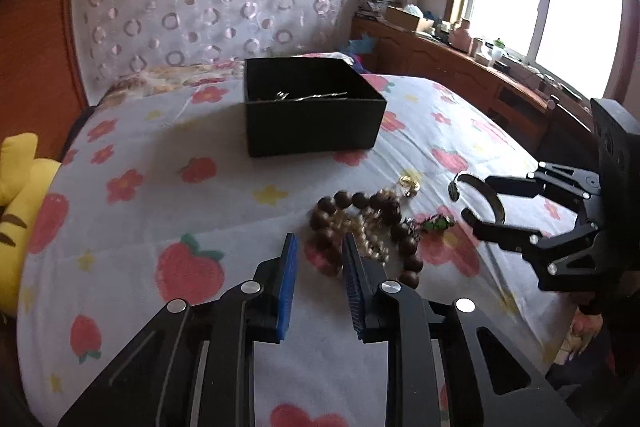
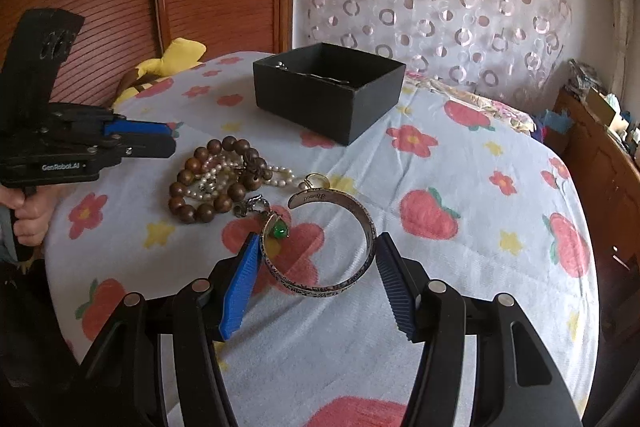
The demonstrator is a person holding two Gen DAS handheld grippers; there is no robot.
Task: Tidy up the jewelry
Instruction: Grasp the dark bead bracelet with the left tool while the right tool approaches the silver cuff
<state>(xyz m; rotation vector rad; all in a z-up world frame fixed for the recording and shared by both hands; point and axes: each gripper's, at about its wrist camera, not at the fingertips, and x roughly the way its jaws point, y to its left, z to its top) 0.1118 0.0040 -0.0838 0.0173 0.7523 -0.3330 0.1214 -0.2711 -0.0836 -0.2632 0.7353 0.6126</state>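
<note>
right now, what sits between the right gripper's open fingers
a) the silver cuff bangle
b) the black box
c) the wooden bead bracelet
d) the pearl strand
a: in the right wrist view the silver cuff bangle lies on the bedspread between the blue pads of the right gripper, which is open around it; the wooden bead bracelet lies farther off to the left, and the black box stands beyond.

You have one black box (image 2: 328,95) at upper centre of the right wrist view. Below it lie one wooden bead bracelet (image 2: 212,183), one pearl strand (image 2: 276,171), one engraved silver cuff (image 2: 320,247), one green-stone charm (image 2: 279,230) and one gold ring (image 2: 316,179).
</note>
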